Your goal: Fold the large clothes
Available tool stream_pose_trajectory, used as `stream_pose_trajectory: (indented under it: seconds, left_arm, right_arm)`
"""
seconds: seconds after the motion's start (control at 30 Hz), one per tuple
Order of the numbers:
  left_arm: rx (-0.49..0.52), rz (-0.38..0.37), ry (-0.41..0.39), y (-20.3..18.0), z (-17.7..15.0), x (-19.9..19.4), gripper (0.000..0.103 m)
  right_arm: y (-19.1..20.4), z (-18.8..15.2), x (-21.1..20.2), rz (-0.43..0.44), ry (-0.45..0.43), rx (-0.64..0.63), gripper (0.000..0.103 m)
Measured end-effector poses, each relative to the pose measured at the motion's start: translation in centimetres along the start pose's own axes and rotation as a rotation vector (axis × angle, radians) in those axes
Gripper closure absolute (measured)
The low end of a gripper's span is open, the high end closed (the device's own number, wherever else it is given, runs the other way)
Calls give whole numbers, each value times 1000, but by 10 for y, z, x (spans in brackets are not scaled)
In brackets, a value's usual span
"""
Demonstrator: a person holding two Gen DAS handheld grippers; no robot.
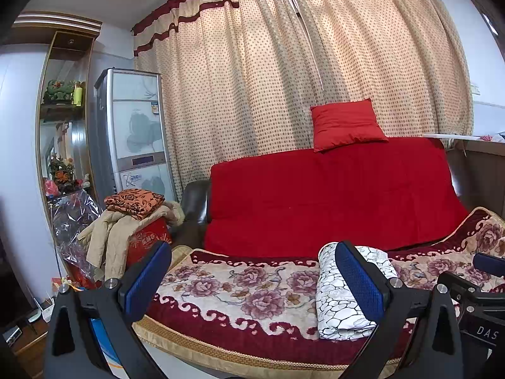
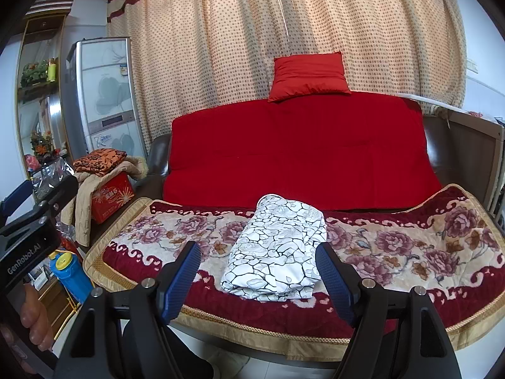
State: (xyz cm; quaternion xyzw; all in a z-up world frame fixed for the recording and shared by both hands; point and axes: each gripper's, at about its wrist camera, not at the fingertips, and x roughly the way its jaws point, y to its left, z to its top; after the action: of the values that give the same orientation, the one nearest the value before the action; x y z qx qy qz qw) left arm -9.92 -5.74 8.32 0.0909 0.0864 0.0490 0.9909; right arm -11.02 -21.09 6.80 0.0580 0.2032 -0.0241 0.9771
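garment point(image 2: 274, 249): soft white cloth with black crackle print, folded into a plump oblong, lying on the plush floral sofa cover point(image 2: 410, 246) | left gripper point(image 1: 255, 281): ribbed blue pads apart, empty | right gripper point(image 2: 258, 274): pads apart, just before the bundle, not pressing | backrest: smooth red throw point(image 2: 300, 148), square red cushion point(image 2: 309, 75)

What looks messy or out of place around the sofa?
The beige coat hangs untidily over the red box left of the sofa, unfolded. The white patterned bundle on the floral cover lies neatly folded.

Folded white garment point(image 2: 277, 249) on sofa point(image 2: 410, 246)
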Motion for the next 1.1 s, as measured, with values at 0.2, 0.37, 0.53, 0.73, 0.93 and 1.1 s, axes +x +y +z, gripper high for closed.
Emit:
stream_pose_trajectory:
  seconds: [0.2, 0.37, 0.53, 0.73, 0.93, 1.1]
  left_arm:
    - [2, 1, 10, 0, -3, 4, 0]
    - [3, 0, 17, 1, -6, 6, 0]
    - [3, -2, 20, 2, -8, 8, 0]
    - [5, -4, 33, 1, -11, 14, 0]
    - [13, 0, 50, -2, -15, 24, 0]
    - [17, -2, 75, -7, -17, 36, 0]
  right_arm:
    - [3, 0, 4, 2, 11, -5, 25]
    - [5, -1, 6, 2, 15, -6, 25]
    - [6, -2, 9, -1, 20, -5, 25]
    - [8, -3, 17, -2, 32, -6, 25]
    - [8, -2, 29, -8, 38, -4, 25]
    - [4, 1, 43, -11, 51, -2, 25]
